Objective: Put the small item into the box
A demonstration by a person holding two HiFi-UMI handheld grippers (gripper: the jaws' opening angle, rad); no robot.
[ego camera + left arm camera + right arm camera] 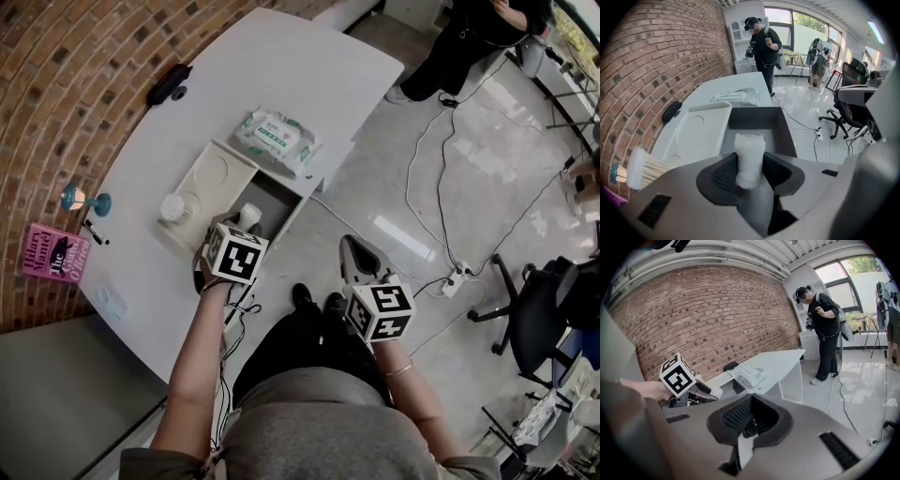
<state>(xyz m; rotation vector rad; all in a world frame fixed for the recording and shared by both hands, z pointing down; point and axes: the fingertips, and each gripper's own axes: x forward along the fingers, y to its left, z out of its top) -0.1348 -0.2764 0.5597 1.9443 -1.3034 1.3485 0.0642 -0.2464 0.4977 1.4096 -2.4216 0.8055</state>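
Note:
The small item (249,215), a white fuzzy roll, stands upright between the jaws of my left gripper (242,230). In the left gripper view the roll (749,150) is pinched by both pads, so the left gripper (750,161) is shut on it. It hangs just before the near rim of the open grey box (785,133). The box (302,202) sits at the table's front edge with its white lid (214,178) folded out to the left. My right gripper (354,251) hovers over the floor off the table edge. In its own view the right gripper (751,401) is shut and holds nothing.
A pack of wet wipes (275,138) lies behind the box. A white brush (174,207) rests on the lid. A pink book (56,253), a pen (94,232) and a black object (169,82) lie along the table's left side. A person (469,42), cables and an office chair (534,309) are on the floor to the right.

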